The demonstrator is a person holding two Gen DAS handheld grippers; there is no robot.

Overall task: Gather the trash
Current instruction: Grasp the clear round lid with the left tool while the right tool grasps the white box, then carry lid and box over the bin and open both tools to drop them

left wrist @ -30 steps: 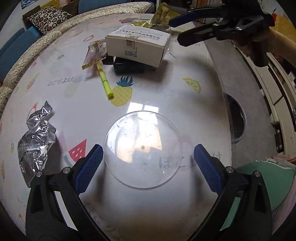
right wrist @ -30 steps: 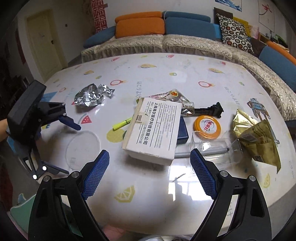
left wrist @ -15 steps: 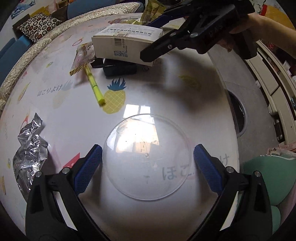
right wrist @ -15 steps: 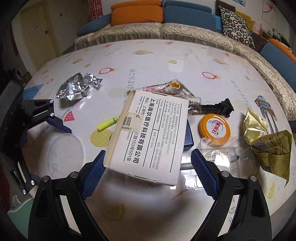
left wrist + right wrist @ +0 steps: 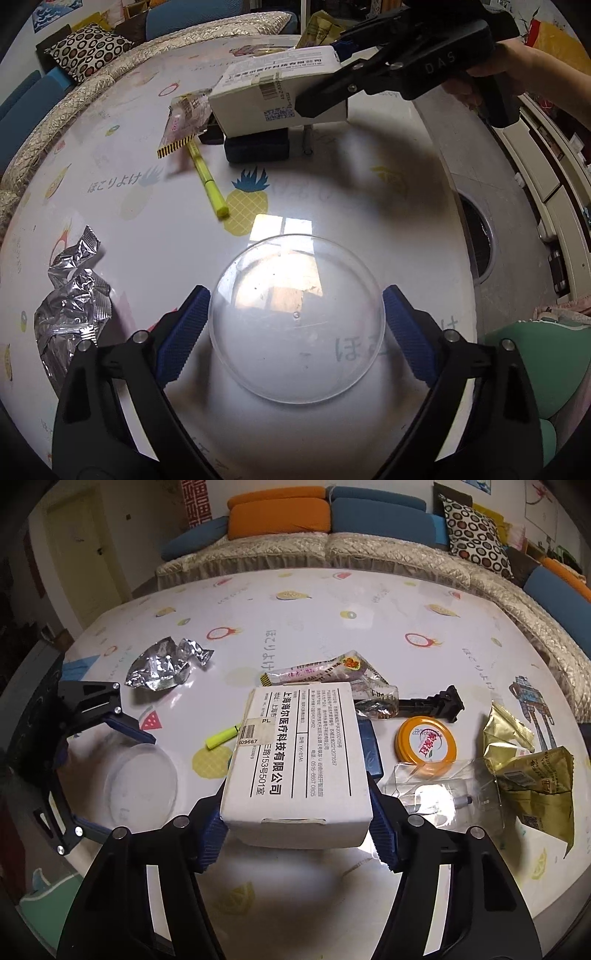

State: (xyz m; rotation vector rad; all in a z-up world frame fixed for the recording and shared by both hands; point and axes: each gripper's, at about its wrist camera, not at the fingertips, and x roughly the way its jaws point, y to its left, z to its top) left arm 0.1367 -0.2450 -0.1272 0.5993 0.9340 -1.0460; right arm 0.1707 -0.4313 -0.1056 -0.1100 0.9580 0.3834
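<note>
Right wrist view: the right gripper [image 5: 297, 830] has just been closing its jaws, and the blue pads now press both sides of a white cardboard box [image 5: 295, 760] printed with black Chinese text. The box sits at the near middle of a bench [image 5: 332, 602] covered in a fruit-print cloth, resting partly on a dark blue case [image 5: 371, 751]. Left of the box lies a yellow highlighter [image 5: 221, 736]; farther left, a crumpled silver wrapper [image 5: 162, 666]. Right of the box are an orange lid [image 5: 426, 746] and a gold bag [image 5: 528, 771]. Left wrist view: the left gripper [image 5: 295, 332] has its jaws spread wide around a clear round lid [image 5: 297, 319], the pads just beside its rim.
</note>
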